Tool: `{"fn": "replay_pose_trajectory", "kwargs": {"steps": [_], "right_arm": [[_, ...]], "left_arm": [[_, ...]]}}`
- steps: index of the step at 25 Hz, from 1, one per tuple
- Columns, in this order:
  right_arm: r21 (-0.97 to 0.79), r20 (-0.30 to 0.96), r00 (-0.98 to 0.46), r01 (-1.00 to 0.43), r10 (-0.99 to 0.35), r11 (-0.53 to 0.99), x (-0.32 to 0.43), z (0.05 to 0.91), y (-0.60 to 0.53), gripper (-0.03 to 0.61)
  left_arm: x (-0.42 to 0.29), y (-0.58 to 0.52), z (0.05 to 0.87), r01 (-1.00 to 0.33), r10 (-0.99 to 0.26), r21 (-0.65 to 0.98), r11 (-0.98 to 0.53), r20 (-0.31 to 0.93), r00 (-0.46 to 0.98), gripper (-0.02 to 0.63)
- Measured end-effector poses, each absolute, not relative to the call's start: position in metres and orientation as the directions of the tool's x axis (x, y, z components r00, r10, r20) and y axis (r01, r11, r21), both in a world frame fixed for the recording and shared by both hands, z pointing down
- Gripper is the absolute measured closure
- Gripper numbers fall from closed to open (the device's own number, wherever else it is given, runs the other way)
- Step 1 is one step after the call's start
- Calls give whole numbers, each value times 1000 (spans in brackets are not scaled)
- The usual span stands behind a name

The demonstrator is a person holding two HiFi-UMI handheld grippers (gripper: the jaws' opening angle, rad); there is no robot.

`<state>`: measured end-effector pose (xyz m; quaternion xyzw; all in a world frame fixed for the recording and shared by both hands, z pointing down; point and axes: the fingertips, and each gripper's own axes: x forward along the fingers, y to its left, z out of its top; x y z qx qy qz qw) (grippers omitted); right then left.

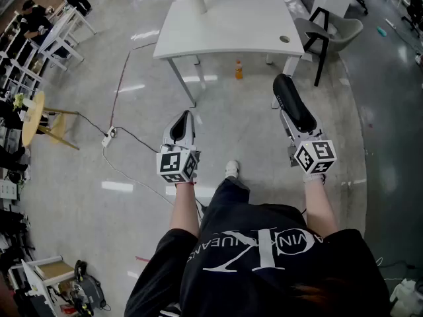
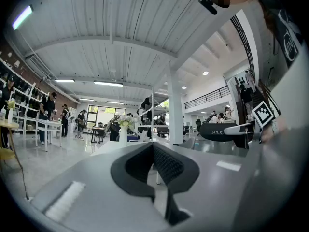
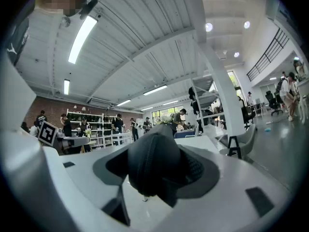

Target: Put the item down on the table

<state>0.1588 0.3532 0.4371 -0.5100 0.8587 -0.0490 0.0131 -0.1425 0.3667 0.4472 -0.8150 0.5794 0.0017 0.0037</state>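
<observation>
While short of the table [image 1: 225, 32], black item [image 1: 293, 101] tight between wide jaws of right hand-held gripper [image 3: 159, 170].

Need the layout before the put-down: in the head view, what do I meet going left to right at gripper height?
Round wooden side table → white power strip on the floor → left gripper → the person's shoe → right gripper, closed on the dark item.

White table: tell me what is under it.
An orange bottle stands on the floor between the legs of the white table. The tabletop covers the floor farther back, so anything there cannot be seen.
</observation>
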Motion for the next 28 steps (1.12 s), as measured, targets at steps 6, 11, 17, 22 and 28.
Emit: {"fn": "replay_pose_trajectory", "kwargs": {"steps": [6, 11, 17, 22, 28], "right_arm": [[-84, 43, -471, -880, -881, 467, 147, 437, 299, 295], [-83, 68, -455, -889, -888, 449, 141, 439, 263, 295], [-90, 85, -423, -905, -902, 415, 134, 440, 218, 295], [-107, 92, -394, -917, -915, 384, 124, 446, 181, 295], [-122, 84, -374, -924, -923, 363, 117, 448, 142, 295]], "left_arm": [[-150, 306, 444, -936, -936, 0, -351, -20, 351, 601], [-157, 263, 448, -930, -931, 22, -366, -9, 366, 601], [-162, 209, 446, -918, -919, 32, -395, 3, 395, 601], [-173, 163, 452, -906, -907, 34, -421, 14, 422, 601], [-175, 116, 452, -886, -886, 32, -463, 5, 463, 601]]}}
